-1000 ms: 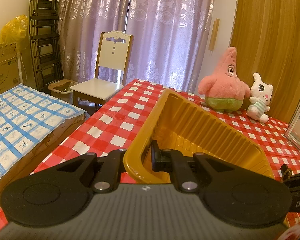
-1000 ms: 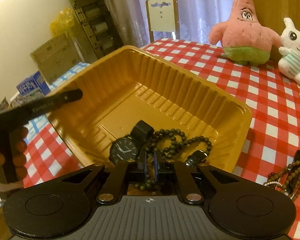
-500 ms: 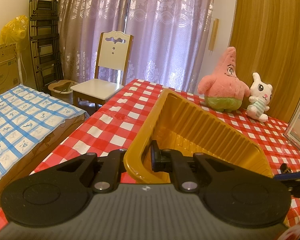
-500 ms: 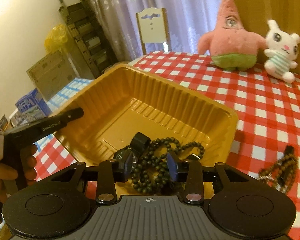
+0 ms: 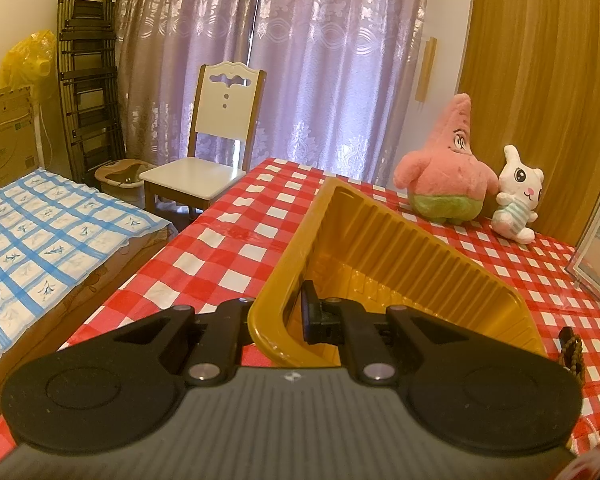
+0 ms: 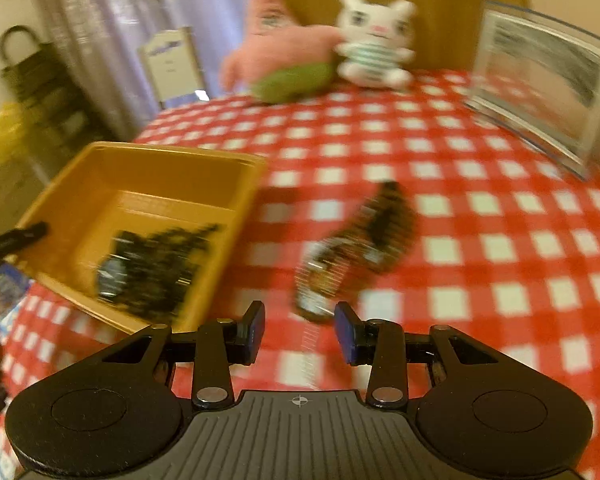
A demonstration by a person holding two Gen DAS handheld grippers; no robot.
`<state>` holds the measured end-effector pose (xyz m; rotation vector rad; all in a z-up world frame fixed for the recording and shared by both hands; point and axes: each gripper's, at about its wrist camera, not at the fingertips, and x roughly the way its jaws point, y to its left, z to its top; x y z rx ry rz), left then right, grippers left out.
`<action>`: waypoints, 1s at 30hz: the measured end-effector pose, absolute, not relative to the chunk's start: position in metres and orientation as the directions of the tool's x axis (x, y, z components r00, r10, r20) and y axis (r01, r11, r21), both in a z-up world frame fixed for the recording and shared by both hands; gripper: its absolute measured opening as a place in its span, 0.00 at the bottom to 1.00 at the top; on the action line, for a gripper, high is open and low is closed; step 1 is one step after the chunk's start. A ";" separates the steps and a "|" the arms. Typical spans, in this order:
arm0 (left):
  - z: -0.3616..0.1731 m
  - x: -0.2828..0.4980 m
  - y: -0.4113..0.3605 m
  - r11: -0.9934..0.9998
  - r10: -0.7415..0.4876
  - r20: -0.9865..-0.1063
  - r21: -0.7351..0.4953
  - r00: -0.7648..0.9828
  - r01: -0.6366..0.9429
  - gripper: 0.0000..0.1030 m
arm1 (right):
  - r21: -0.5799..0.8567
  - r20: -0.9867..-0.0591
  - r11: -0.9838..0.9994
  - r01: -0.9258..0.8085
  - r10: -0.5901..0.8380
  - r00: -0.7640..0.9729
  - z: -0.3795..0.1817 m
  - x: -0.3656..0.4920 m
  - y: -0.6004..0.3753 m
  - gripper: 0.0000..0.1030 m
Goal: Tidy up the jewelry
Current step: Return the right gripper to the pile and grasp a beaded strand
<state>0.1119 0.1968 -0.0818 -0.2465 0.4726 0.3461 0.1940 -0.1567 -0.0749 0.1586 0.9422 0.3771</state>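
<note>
One tray [image 5: 384, 248], long axis receding

No legible text, cardboard box [image 5: 4, 136] print too small to read

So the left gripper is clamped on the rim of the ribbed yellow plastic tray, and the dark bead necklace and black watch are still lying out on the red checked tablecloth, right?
Not quite. The dark bead necklace and black watch lie inside the ribbed yellow plastic tray, as the right wrist view shows; a different beaded pile is what sits on the red checked tablecloth. The left gripper does clamp the tray's rim.
</note>
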 end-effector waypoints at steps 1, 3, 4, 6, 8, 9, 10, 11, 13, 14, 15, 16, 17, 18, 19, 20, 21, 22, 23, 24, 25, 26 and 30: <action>-0.082 0.112 0.197 0.913 0.267 -0.483 -0.151 0.834 -0.380 0.09 | 0.287 -0.765 0.932 -0.223 0.363 0.532 -0.077 0.193 -0.164 0.38; -0.082 0.113 0.195 0.914 0.267 -0.482 -0.149 0.834 -0.378 0.09 | 0.285 -0.772 0.940 -0.191 0.342 0.535 -0.080 0.191 -0.175 0.38; -0.082 0.113 0.195 0.913 0.267 -0.483 -0.149 0.834 -0.379 0.09 | 0.280 -0.774 0.943 -0.179 0.332 0.540 -0.081 0.190 -0.179 0.38; -0.081 0.113 0.195 0.913 0.267 -0.483 -0.149 0.834 -0.379 0.09 | 0.262 -0.780 0.951 -0.166 0.310 0.544 -0.083 0.189 -0.185 0.38; -0.081 0.112 0.195 0.914 0.267 -0.483 -0.149 0.834 -0.378 0.09 | 0.259 -0.782 0.953 -0.157 0.302 0.545 -0.084 0.190 -0.188 0.38; -0.081 0.112 0.195 0.914 0.267 -0.483 -0.149 0.834 -0.378 0.09 | 0.260 -0.782 0.953 -0.154 0.302 0.546 -0.084 0.190 -0.189 0.38; -0.081 0.112 0.195 0.914 0.266 -0.482 -0.150 0.835 -0.378 0.09 | 0.260 -0.781 0.953 -0.154 0.301 0.547 -0.085 0.190 -0.188 0.38; -0.081 0.113 0.195 0.913 0.266 -0.482 -0.150 0.835 -0.379 0.09 | 0.257 -0.780 0.954 -0.156 0.301 0.549 -0.085 0.191 -0.188 0.38; -0.081 0.113 0.195 0.913 0.268 -0.483 -0.149 0.834 -0.379 0.09 | 0.251 -0.779 0.954 -0.164 0.300 0.551 -0.086 0.193 -0.186 0.38; -0.081 0.113 0.195 0.913 0.268 -0.483 -0.150 0.834 -0.380 0.09 | 0.249 -0.778 0.954 -0.169 0.301 0.551 -0.086 0.194 -0.184 0.38; -0.081 0.113 0.195 0.913 0.267 -0.483 -0.151 0.834 -0.379 0.09 | 0.248 -0.778 0.954 -0.171 0.301 0.551 -0.087 0.198 -0.182 0.38; -0.081 0.113 0.195 0.913 0.266 -0.483 -0.151 0.834 -0.379 0.09 | 0.247 -0.777 0.953 -0.175 0.303 0.551 -0.088 0.200 -0.181 0.38; -0.081 0.113 0.195 0.914 0.267 -0.482 -0.149 0.835 -0.378 0.09 | 0.247 -0.777 0.952 -0.178 0.305 0.551 -0.089 0.203 -0.179 0.38; -0.082 0.113 0.195 0.914 0.267 -0.482 -0.149 0.834 -0.378 0.09 | 0.248 -0.777 0.952 -0.181 0.307 0.550 -0.090 0.207 -0.177 0.38; -0.081 0.113 0.195 0.914 0.267 -0.483 -0.149 0.834 -0.378 0.09 | 0.250 -0.776 0.951 -0.185 0.310 0.549 -0.090 0.210 -0.175 0.38; -0.081 0.113 0.195 0.914 0.266 -0.483 -0.149 0.834 -0.378 0.09 | 0.253 -0.774 0.949 -0.189 0.315 0.549 -0.091 0.214 -0.173 0.38; -0.081 0.113 0.195 0.914 0.266 -0.483 -0.149 0.834 -0.378 0.09 | 0.256 -0.772 0.947 -0.193 0.320 0.549 -0.092 0.218 -0.171 0.38; -0.081 0.113 0.194 0.914 0.266 -0.483 -0.149 0.834 -0.378 0.09 | 0.258 -0.771 0.946 -0.195 0.323 0.548 -0.092 0.222 -0.168 0.38; -0.081 0.114 0.194 0.914 0.267 -0.482 -0.148 0.834 -0.378 0.09 | 0.261 -0.770 0.945 -0.197 0.326 0.548 -0.093 0.227 -0.166 0.38; -0.081 0.113 0.195 0.914 0.267 -0.483 -0.149 0.834 -0.379 0.09 | 0.264 -0.769 0.944 -0.197 0.330 0.548 -0.094 0.231 -0.164 0.38; -0.081 0.113 0.195 0.913 0.267 -0.483 -0.149 0.834 -0.379 0.09 | 0.270 -0.767 0.942 -0.197 0.334 0.548 -0.096 0.236 -0.161 0.38; -0.081 0.114 0.195 0.913 0.267 -0.484 -0.150 0.833 -0.380 0.09 | 0.276 -0.767 0.941 -0.195 0.338 0.546 -0.097 0.241 -0.159 0.38; -0.082 0.113 0.195 0.914 0.267 -0.483 -0.149 0.834 -0.378 0.09 | 0.285 -0.761 0.942 -0.177 0.334 0.556 -0.100 0.263 -0.149 0.37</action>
